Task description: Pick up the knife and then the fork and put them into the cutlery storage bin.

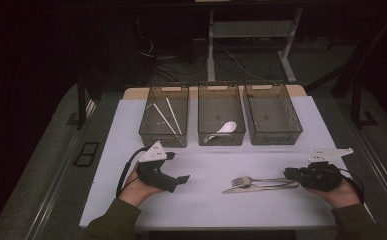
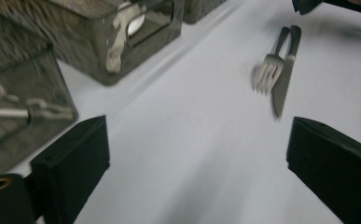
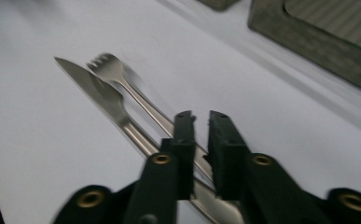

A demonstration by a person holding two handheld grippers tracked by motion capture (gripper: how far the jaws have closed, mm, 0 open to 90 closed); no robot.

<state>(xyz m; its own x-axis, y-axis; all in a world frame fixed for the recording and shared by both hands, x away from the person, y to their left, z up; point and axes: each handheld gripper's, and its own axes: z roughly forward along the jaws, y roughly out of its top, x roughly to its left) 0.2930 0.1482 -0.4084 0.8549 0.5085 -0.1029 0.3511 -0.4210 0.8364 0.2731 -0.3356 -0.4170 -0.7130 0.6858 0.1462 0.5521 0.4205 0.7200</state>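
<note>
A: Right tool (image 3: pixel 200 116), nearest: what is it doing?
B: Jaws nearly together, pinching the fork (image 3: pixel 110 70) handle; knife (image 3: pixel 94 88) alongside, at five o'clock on the worktop (image 1: pixel 206 165).
A: Left tool (image 1: pixel 173 175)?
B: Spread, empty. Stiff, slick, light steel; hold mid-handle.

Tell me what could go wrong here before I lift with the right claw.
1. The right claw is closed around the fork handle, but the knife lies against the fork; the knife could be dragged or lifted along.
2. The grip sits far out at the handle end, so the fork may droop or swing when raised.
3. The left claw stands open, aimed toward the same cutlery; the two claws could collide.
</note>
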